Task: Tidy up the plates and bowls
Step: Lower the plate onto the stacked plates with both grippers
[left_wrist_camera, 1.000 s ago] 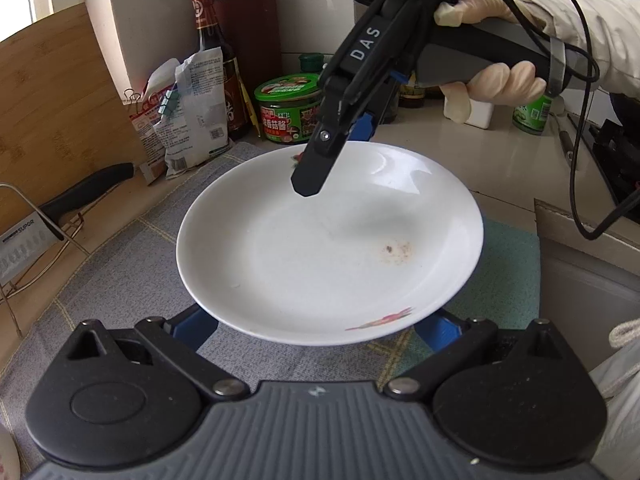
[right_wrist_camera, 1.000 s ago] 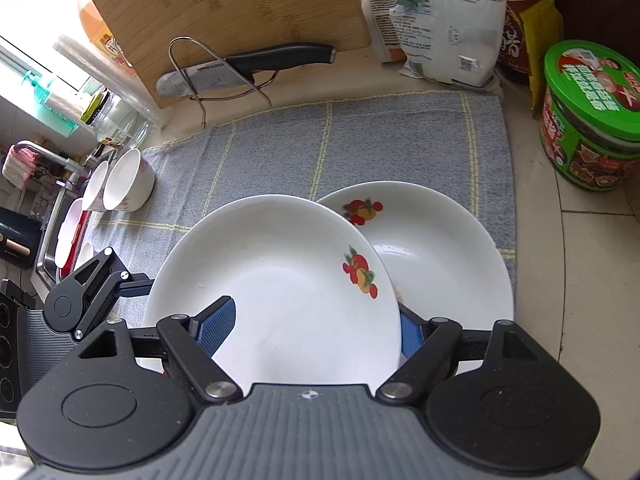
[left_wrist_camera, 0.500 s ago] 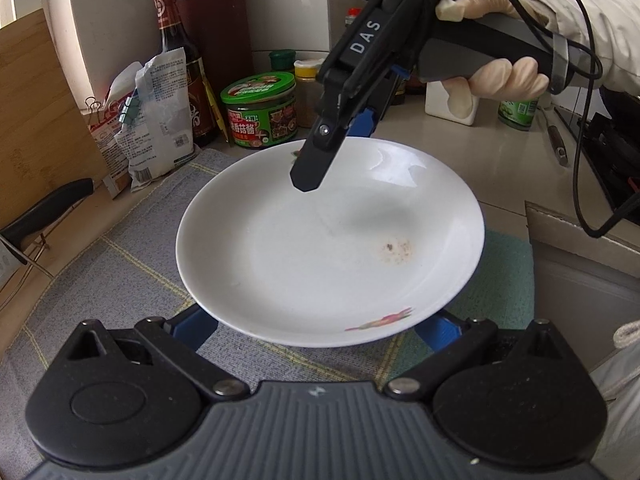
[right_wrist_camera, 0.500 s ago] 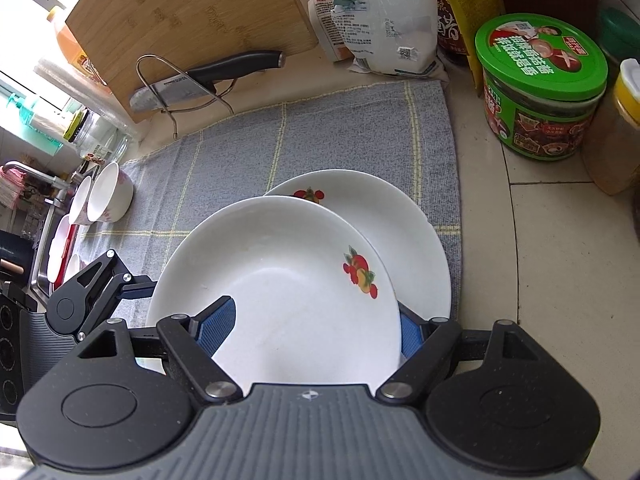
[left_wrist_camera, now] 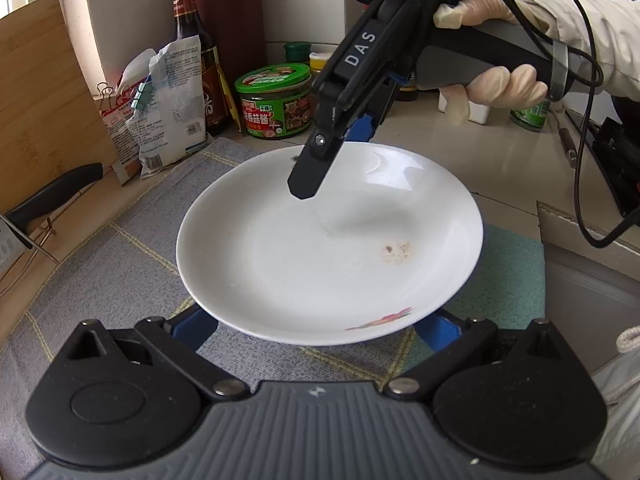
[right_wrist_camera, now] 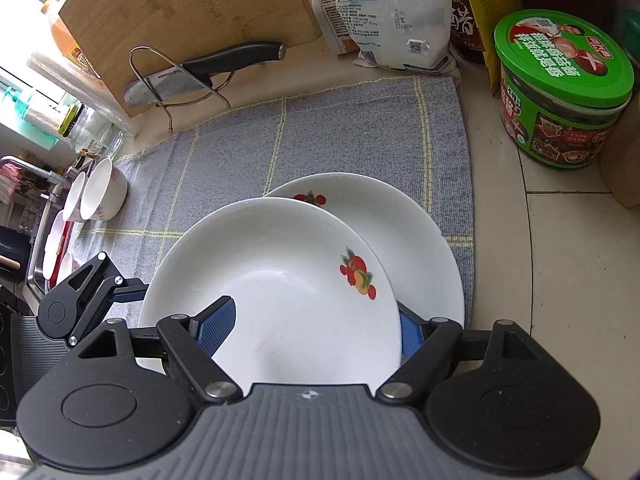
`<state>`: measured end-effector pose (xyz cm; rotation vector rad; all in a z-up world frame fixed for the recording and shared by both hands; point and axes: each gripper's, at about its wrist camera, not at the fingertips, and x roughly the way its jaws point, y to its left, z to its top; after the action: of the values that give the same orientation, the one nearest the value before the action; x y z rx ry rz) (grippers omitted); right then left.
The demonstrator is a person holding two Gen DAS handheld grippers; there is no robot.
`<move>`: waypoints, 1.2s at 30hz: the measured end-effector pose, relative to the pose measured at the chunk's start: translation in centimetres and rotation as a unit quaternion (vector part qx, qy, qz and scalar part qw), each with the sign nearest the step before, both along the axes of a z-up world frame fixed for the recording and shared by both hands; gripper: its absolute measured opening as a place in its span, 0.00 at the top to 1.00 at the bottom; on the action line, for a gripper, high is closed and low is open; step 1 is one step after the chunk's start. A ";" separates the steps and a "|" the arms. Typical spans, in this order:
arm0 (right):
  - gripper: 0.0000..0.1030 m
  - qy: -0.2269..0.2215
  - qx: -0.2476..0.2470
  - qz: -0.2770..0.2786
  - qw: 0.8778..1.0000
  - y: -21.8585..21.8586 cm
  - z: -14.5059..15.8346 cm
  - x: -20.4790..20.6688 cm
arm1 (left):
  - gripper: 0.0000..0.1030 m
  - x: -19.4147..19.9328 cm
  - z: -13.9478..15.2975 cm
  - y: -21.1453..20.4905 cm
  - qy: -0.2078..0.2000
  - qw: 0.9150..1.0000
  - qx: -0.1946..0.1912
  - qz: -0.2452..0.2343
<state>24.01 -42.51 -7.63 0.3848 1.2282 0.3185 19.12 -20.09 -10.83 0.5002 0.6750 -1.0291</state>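
Both grippers pinch one white fruit-print plate [right_wrist_camera: 280,280] by opposite rims, above a second plate [right_wrist_camera: 408,232] on the grey mat [right_wrist_camera: 340,128]. Uneven lowering could chip the lower plate's rim.

Daylit kitchen counter [right_wrist_camera: 560,248], grey checked mat [right_wrist_camera: 340,136], tiled wall [left_wrist_camera: 132,20].

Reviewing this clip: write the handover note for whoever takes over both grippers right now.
Right gripper: shut on the upper plate's rim, one pad inside the dish, one outside.
Left gripper: fingers either side of that plate's opposite rim; grip cannot be told.
A second plate lies on the grey mat beneath, offset, not nested.
Two bowls sit at the mat's far edge by the sink.
Done: plates brought together.
Left: seat the upper plate squarely, then the bowls.
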 end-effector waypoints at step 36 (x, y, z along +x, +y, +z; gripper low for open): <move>0.15 0.020 -0.050 -0.008 0.999 0.4 -1.1 0.2 | 0.01 1.0 -0.6 -0.2 -0.009 1.000 -0.001 -0.020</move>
<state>24.21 -42.12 -8.76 0.3154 1.2740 0.2362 20.11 -20.27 -11.46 0.5220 0.6501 -1.0608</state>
